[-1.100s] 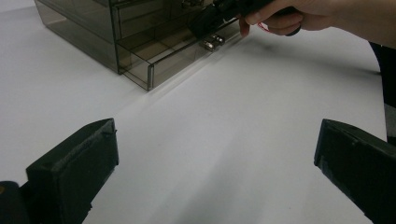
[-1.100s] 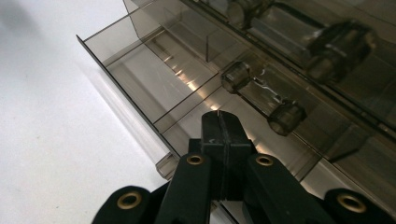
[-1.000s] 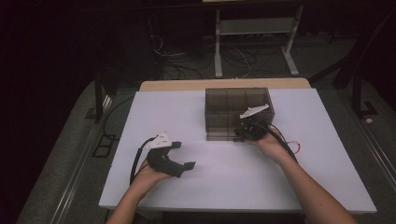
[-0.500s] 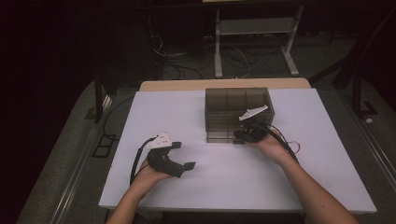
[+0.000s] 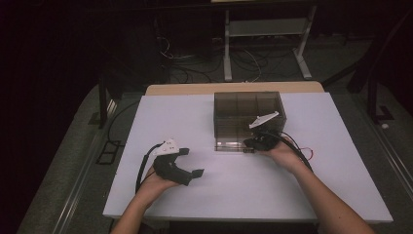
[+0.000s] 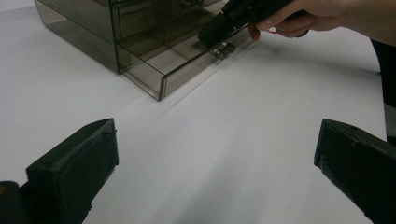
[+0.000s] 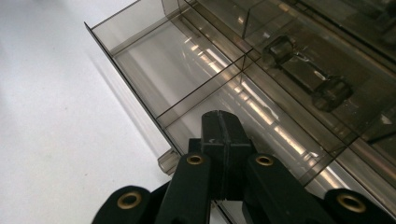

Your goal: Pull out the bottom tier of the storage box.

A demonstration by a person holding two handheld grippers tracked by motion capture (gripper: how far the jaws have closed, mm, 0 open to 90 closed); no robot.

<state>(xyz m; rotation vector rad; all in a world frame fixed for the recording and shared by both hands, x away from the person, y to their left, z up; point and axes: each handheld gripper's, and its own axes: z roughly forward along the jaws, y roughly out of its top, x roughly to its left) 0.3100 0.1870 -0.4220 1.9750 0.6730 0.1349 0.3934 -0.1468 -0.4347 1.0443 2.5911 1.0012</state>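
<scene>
Nearest the person, the left gripper [image 5: 187, 163] rests low over the white table [image 5: 146, 126], its jaws spread wide with nothing between them. Farther out, the right gripper [image 5: 253, 143] sits at the front of the smoked-plastic drawer cabinet [image 5: 243, 105], its jaws pressed flat together with no visible gap; whether they pinch the small handle [image 6: 224, 50] of the pulled-out bottom drawer [image 7: 187, 70] I cannot tell. The drawer juts toward the person, divided into compartments. The cabinet stands at the table's far middle.
</scene>
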